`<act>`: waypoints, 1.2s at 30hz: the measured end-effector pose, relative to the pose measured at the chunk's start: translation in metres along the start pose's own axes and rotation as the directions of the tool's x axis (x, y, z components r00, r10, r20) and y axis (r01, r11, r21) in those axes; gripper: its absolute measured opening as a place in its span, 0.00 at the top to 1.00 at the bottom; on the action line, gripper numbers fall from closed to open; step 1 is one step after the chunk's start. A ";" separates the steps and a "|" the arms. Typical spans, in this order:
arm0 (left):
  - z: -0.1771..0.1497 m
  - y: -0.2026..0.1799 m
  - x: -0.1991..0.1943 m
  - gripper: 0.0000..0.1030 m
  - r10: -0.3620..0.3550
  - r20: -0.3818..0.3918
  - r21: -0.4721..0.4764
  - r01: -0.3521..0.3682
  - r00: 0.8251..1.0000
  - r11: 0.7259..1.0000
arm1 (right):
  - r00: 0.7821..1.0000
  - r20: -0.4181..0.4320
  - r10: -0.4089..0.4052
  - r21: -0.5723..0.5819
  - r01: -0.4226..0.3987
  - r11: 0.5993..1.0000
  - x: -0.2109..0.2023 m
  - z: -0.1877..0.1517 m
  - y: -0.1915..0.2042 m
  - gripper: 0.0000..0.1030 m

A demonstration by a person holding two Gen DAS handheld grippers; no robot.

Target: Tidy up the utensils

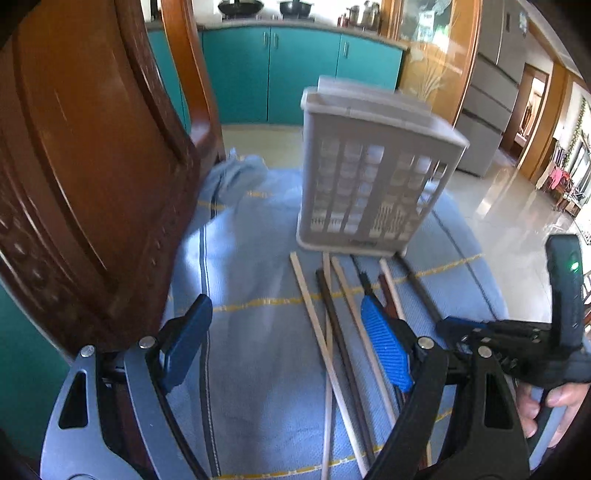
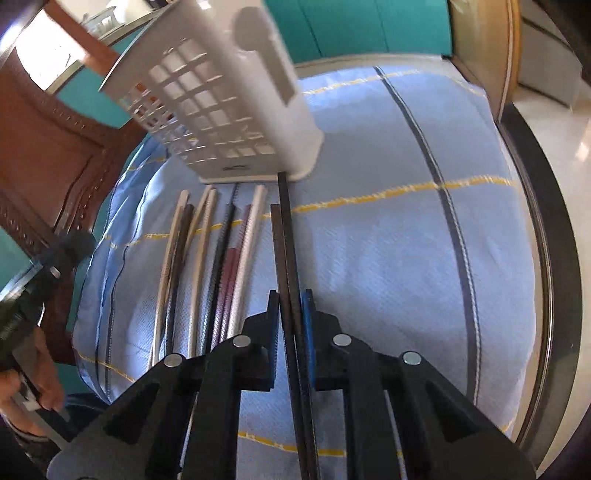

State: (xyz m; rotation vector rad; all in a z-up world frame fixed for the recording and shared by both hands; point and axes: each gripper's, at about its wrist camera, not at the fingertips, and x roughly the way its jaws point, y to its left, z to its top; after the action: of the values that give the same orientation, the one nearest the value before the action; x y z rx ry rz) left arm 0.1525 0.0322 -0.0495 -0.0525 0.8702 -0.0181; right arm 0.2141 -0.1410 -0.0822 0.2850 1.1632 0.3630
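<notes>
Chopsticks (image 2: pixel 207 258) lie in a row on the blue cloth (image 2: pixel 388 240), low in the frame, just below the white basket (image 2: pixel 221 110). The right tool (image 2: pixel 290 325) pinches a black chopstick (image 2: pixel 286 229). The left tool (image 1: pixel 284 339) is wide open over the cloth, holding nothing.

A home kitchen: teal cabinets (image 1: pixel 280 70), pans (image 1: pixel 240 6) on the counter, a refrigerator (image 1: pixel 495 92).

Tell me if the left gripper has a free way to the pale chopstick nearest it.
Probably yes: the left gripper is open over the cloth, and nothing lies between it and the pale chopstick.
</notes>
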 end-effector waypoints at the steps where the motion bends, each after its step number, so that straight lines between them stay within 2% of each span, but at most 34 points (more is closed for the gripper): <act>1: -0.002 0.000 0.004 0.20 -0.001 -0.020 -0.001 0.001 1.000 1.000 | 1.000 0.000 -0.001 0.011 0.001 1.000 0.000 0.000 -0.002 0.87; 5: -0.005 -0.003 0.012 0.20 0.013 -0.047 0.016 -0.012 0.999 1.000 | 0.999 0.037 -0.030 0.053 0.028 0.998 -0.010 -0.002 -0.013 0.87; 11: -0.008 -0.010 0.029 0.20 0.041 -0.081 0.056 -0.036 0.996 0.998 | 0.995 0.081 -0.061 0.036 0.058 0.998 -0.006 0.006 -0.012 0.85; 13: -0.008 -0.011 0.035 0.24 0.053 -0.088 0.065 -0.048 0.995 0.997 | 0.995 0.086 -0.053 0.027 0.051 0.998 -0.003 0.007 -0.009 0.85; 17: -0.010 -0.008 0.052 0.42 0.057 -0.127 0.043 -0.052 0.990 0.998 | 0.993 0.088 -0.075 0.011 0.074 0.997 0.003 0.011 0.000 0.85; 20: -0.013 -0.006 0.064 0.47 0.058 -0.163 0.029 -0.054 0.985 0.998 | 0.992 0.091 -0.089 -0.012 0.091 0.996 0.009 0.013 0.006 0.85; 24: -0.016 -0.004 0.069 0.49 0.092 -0.166 0.048 -0.085 0.982 0.995 | 0.982 0.122 -0.142 -0.053 0.149 0.987 0.013 0.014 0.015 0.85; 27: -0.022 -0.003 0.078 0.49 0.094 -0.200 0.056 -0.085 0.975 0.995 | 0.981 0.127 -0.143 -0.061 0.152 0.986 0.013 0.013 0.016 0.85; 31: -0.024 -0.005 0.075 0.49 0.104 -0.192 0.073 -0.091 0.976 0.993 | 0.981 0.126 -0.147 -0.058 0.156 0.986 0.012 0.012 0.014 0.84; 36: -0.025 -0.008 0.074 0.49 0.103 -0.192 0.074 -0.090 0.976 0.993 | 0.987 0.114 -0.114 -0.051 0.120 0.991 0.012 0.011 0.012 0.83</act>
State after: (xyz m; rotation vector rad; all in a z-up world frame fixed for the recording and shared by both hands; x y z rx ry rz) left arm 0.1811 0.0208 -0.1218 0.0533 1.0675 0.0400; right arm 0.2272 -0.1258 -0.0829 0.1833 1.0535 0.2731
